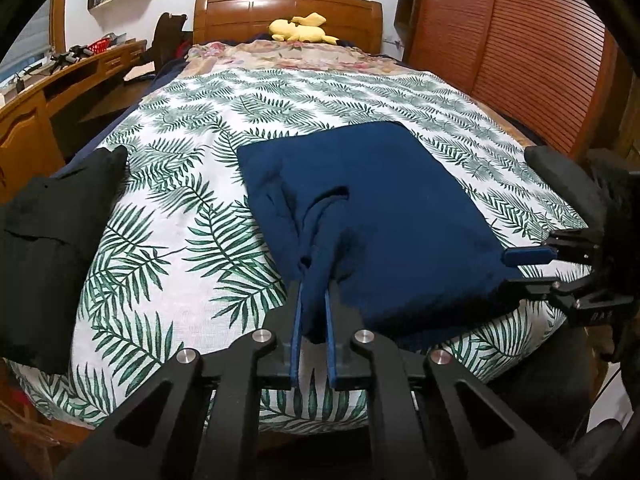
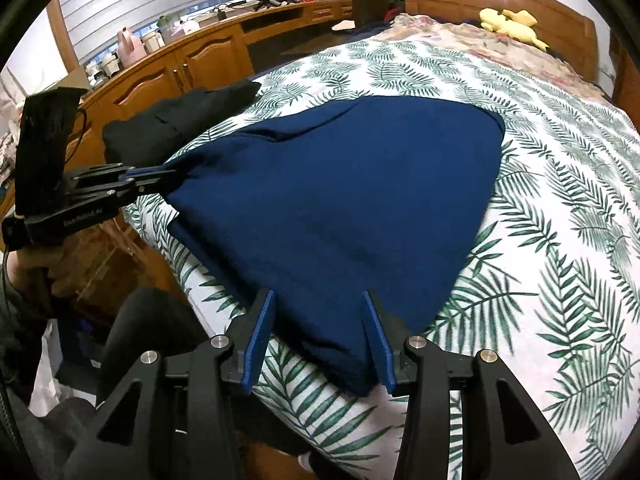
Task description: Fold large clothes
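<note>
Far left of the jaws, black folded garment, matte and lumpy. Left gripper pinched tight on a bunched fold of navy knit sweater, soft, folded roughly square on leaf-print bedspread. Right gripper spread, straddling the sweater's near edge, pads not pressing.
</note>
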{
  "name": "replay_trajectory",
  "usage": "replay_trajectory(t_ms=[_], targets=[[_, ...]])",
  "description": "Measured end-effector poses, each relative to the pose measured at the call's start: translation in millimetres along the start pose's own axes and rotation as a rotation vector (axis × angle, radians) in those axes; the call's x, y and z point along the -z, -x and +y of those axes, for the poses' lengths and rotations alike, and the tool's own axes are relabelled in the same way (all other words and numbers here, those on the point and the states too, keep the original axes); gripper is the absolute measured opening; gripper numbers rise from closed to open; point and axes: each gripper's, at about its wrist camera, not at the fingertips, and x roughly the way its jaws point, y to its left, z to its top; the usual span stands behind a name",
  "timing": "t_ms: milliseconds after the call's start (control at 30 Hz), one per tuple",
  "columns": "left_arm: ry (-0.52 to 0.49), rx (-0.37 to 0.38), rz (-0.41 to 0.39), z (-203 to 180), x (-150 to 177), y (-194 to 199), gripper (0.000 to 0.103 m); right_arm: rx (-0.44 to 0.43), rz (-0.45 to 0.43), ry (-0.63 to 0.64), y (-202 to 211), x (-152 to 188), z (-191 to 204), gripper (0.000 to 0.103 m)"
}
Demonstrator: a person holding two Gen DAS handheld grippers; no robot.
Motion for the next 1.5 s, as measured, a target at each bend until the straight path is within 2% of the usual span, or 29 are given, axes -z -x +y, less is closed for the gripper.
replay_trajectory(t_ms=[100, 133, 167, 233, 267, 333, 500, 833, 967, 1133, 1200, 1233, 1300, 1333, 1500], targets=[[0.006, -0.024, -0.016, 2.8, -0.2, 5.2, 0.017, 0.041, -0.007, 0.012, 8.5, -7.3, -8.0, 0.047], [0.005, -0.034, -0.023, 3.7, 0.4, 7.4, 0.023, 0.059, -0.010, 0.020, 12.0, -10.7, -12.4, 0.046], [0.006, -0.039, -0.029, 4.7, 1.3, 9.1, 0.035, 0.072, -0.014, 0.025, 15.0, -15.1, -16.7, 0.047], [0.020, -0.030, -0.058, 9.8, 3.8, 16.0, 0.053, 0.105, -0.024, 0.035, 19.8, -26.8, -28.8, 0.047], [0.028, -0.024, -0.065, 12.8, 5.1, 18.4, 0.067, 0.124, -0.029, 0.039, 21.0, -33.8, -35.4, 0.047], [0.034, -0.012, -0.068, 16.4, 7.5, 20.1, 0.081, 0.140, -0.042, 0.045, 19.9, -46.7, -46.9, 0.047], [0.021, -0.022, -0.061, 20.0, 12.5, 17.2, 0.081, 0.164, -0.044, 0.020, -8.8, -86.0, -89.4, 0.051], [0.049, -0.049, -0.017, 35.2, 16.5, 1.9, 0.081, 0.212, 0.038, -0.120, -112.3, -146.3, -162.8, 0.053], [0.051, -0.047, -0.012, 37.4, 17.0, 0.3, 0.081, 0.197, 0.068, -0.195, -141.7, -158.6, -184.7, 0.071], [0.049, -0.044, -0.008, 35.2, 17.1, -1.1, 0.081, 0.080, 0.088, -0.351, -161.5, -161.3, -216.3, 0.073], [0.040, -0.042, -0.005, 33.1, 17.4, -2.1, 0.081, 0.046, 0.087, -0.377, -165.6, -162.0, -222.6, 0.062], [0.038, -0.042, -0.003, 32.3, 17.5, -2.7, 0.081, 0.011, 0.082, -0.376, -166.4, -162.7, -221.9, 0.051], [0.039, -0.035, 0.002, 31.5, 17.9, -4.0, 0.081, 0.021, 0.077, -0.344, -164.5, -164.6, -216.4, 0.033], [0.040, -0.031, 0.003, 30.3, 17.9, -4.9, 0.081, -0.002, 0.073, -0.325, -163.1, -165.7, -214.0, 0.015], [0.034, -0.020, -0.006, 23.6, 16.2, -5.8, 0.081, 0.063, 0.019, -0.231, -137.6, -165.8, -202.3, 0.008]])
